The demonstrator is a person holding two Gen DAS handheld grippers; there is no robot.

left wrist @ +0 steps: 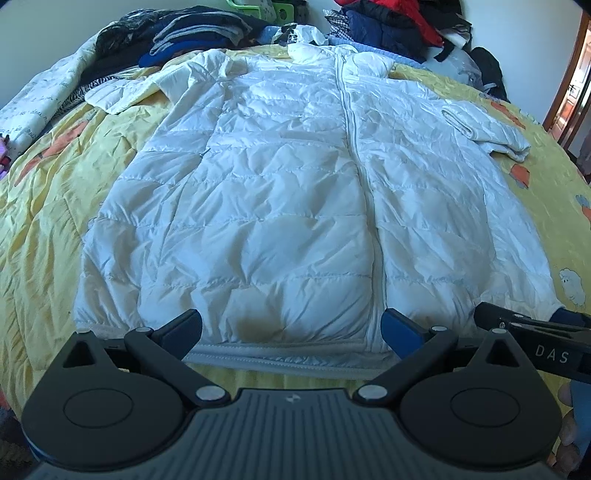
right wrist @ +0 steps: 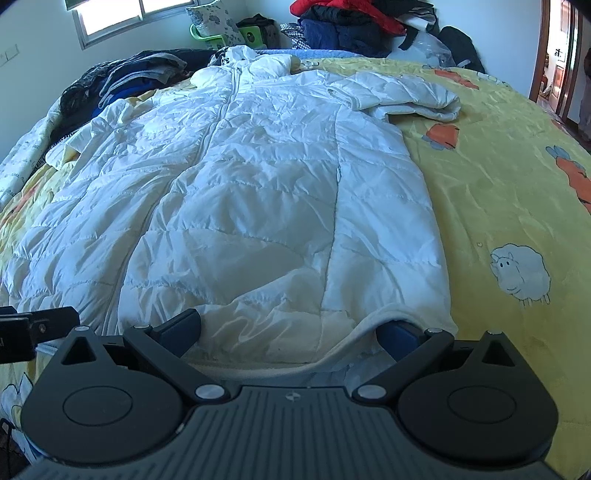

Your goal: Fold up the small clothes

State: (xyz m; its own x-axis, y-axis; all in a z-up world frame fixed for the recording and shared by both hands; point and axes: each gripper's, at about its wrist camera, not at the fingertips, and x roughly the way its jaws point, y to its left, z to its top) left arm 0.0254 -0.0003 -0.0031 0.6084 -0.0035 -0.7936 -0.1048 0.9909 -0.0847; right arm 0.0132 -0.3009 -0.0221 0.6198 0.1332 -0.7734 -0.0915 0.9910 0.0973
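Note:
A white quilted puffer jacket (left wrist: pixel 280 184) lies flat, front up and zipped, on a yellow bedspread (left wrist: pixel 44 192), its hem toward me. It also shows in the right wrist view (right wrist: pixel 258 177). Both sleeves are bent near the shoulders. My left gripper (left wrist: pixel 291 328) is open, its fingers spread over the hem left of the zipper. My right gripper (right wrist: pixel 290 330) is open over the hem's right corner; its right finger tip is tucked under the fabric edge. The right gripper also shows at the right edge of the left wrist view (left wrist: pixel 524 325).
Piles of dark, blue and red clothes (left wrist: pixel 388 26) lie at the far end of the bed. The bedspread (right wrist: pixel 498 192) has sheep and orange prints. A window (right wrist: pixel 110 14) is at the back left, a doorway (right wrist: pixel 557 55) at the right.

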